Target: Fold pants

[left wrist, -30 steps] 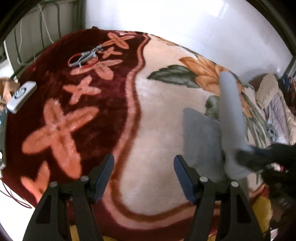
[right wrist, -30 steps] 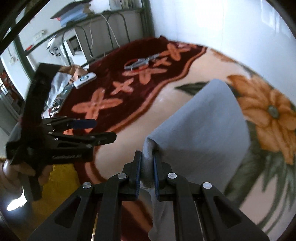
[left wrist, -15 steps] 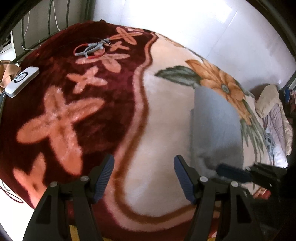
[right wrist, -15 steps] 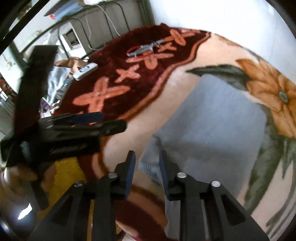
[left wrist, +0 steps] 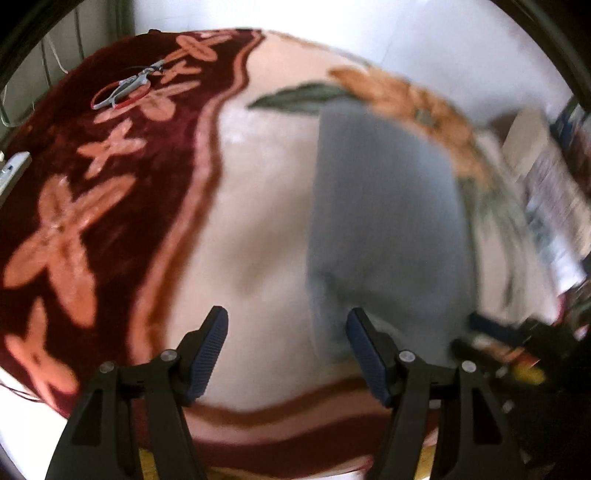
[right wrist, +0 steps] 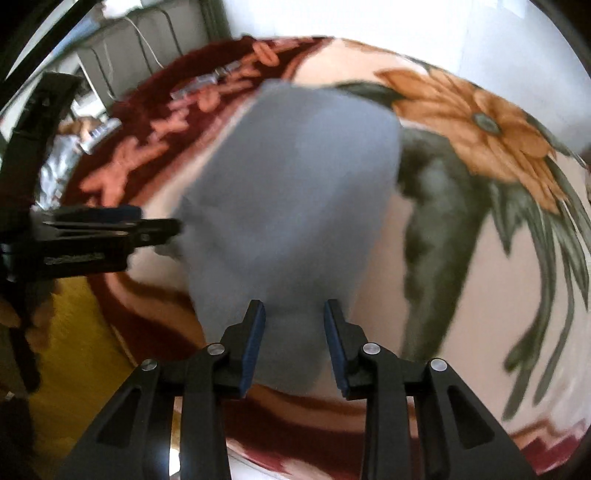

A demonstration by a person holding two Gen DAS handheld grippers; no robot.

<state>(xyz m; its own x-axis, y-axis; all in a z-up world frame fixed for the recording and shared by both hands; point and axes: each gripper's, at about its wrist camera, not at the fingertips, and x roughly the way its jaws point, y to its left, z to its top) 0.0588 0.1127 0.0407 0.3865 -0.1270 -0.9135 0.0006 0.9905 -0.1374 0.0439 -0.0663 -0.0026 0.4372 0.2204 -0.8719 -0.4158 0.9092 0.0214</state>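
The grey pants lie folded into a compact block on the cream middle of the blanket, running away from you toward the wall, with their near end just short of the dark red border at the front edge. Your right gripper hangs over that near end; its jaws have just been opening, and the cloth shows in the gap between the blue pads without being pinched, so the pants are let go. Your left gripper stands spread wide with nothing in it, over bare cream pile just beside the pants' left edge; its right finger overlaps the corner of the cloth in the left wrist view, but you cannot tell whether it touches.

On the pants' far right side the blanket carries an orange flower and dark green leaves. To the left the cream gives way to the maroon field with pink crosses, where a pair of red-handled scissors lies well apart from the pants, and a white device sits at the blanket's left margin. White wall closes the far side; a metal frame with cables stands at the far left. Both views are blurred.
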